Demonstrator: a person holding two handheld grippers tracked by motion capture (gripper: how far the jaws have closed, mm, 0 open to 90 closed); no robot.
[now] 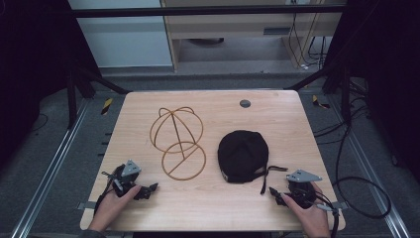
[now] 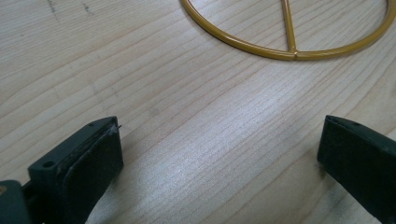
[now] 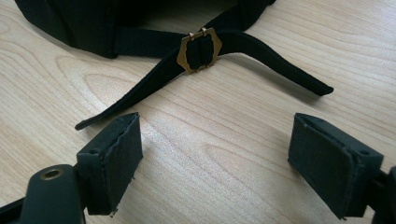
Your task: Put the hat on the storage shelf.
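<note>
One wooden surface point(image 1: 148, 208) carries everything. Two tongs rest on it, each held by one hand: the left tongs point(image 1: 148, 190) and the right tongs point(image 1: 275, 194), both with jaws spread wide and nothing between them. One gold wire frame point(image 1: 177, 142) lies just ahead of the left tongs; it counts two round hoops joined together, the nearer flat, the farther domed with curved ribs. One black cap point(image 1: 243, 154) lies just ahead of the right tongs, with two loose strap ends and one brass buckle point(image 3: 198, 50). One small grey disc point(image 1: 244, 103) sits far beyond both tongs.
</note>
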